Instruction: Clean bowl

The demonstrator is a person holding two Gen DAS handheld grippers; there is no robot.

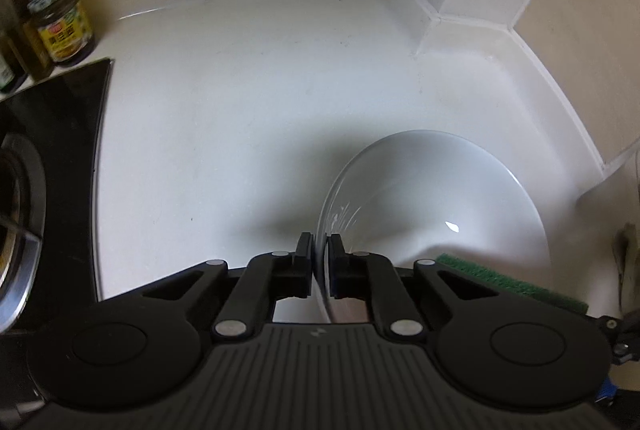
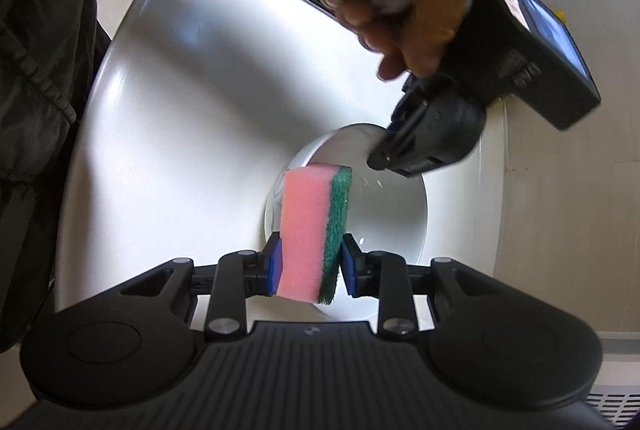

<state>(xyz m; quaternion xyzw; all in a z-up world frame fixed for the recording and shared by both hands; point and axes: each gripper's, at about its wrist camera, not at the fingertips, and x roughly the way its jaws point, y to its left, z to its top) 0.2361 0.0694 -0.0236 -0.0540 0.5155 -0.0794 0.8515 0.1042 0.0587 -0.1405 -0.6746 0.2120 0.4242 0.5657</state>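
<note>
Angling down, left gripper (image 1: 319, 262) jaws pinching bowl (image 1: 432, 197) rim; right gripper (image 2: 308, 264) clamping sponge (image 2: 308, 226).

Matte black handheld grippers, dark padded jacket

Left gripper (image 1: 319, 266): black linkage arms with 6 round silver pivot pins, 2 raised round caps on the body, ribbed grey-black centre panel bearing a small pale logo, black pads. Right gripper (image 2: 308, 262): same build, blue pads on the fingers (image 2: 276, 266). Black boxy housing behind the hand (image 2: 420, 1), with a lit screen and a sticker. Black quilted jacket sleeve (image 2: 40, 69) with elastic gathering.
</note>
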